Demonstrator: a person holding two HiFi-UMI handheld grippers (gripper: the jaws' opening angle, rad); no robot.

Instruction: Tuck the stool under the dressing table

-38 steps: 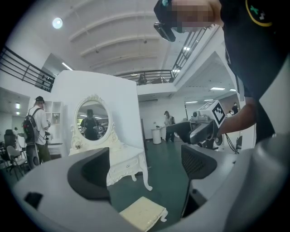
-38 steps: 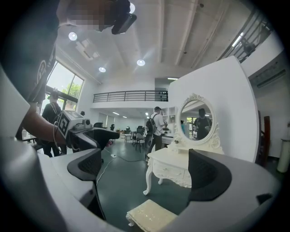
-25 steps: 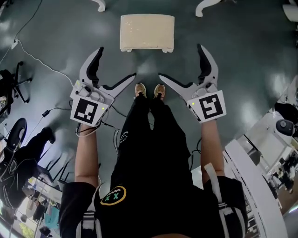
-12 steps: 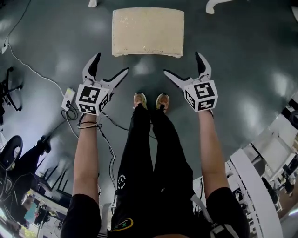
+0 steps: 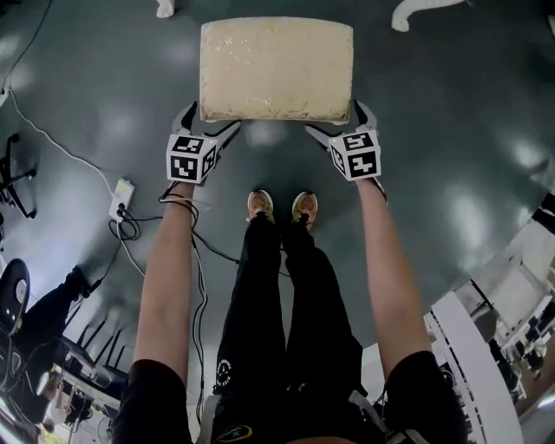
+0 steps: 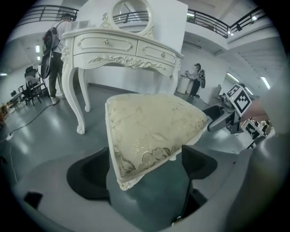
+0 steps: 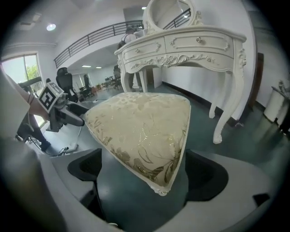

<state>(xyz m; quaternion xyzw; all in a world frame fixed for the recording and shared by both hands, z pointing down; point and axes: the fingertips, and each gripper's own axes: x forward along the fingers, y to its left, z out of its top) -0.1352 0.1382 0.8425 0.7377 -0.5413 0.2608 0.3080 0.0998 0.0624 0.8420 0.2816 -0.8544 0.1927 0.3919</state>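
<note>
The stool [image 5: 276, 68] has a cream, gold-patterned cushion and a white frame, and stands on the dark floor in front of me. My left gripper [image 5: 204, 128] is open, its jaws spread around the stool's near left corner [image 6: 122, 181]. My right gripper [image 5: 342, 124] is open around the near right corner [image 7: 161, 190]. Neither corner is clamped. The white carved dressing table [image 6: 122, 50] with an oval mirror stands just beyond the stool [image 7: 145, 131]; in the head view only its feet [image 5: 425, 10] show at the top edge.
My legs and feet [image 5: 282, 206] are right behind the stool. Cables and a power strip [image 5: 121, 199] lie on the floor at the left. Office chairs [image 5: 13, 173] sit far left, white furniture [image 5: 486, 321] at the lower right. People [image 6: 54, 50] stand in the background.
I have bent down: the stool appears larger and nearer. Both grippers have moved forward from beside my feet to the stool's near corners, still open.
</note>
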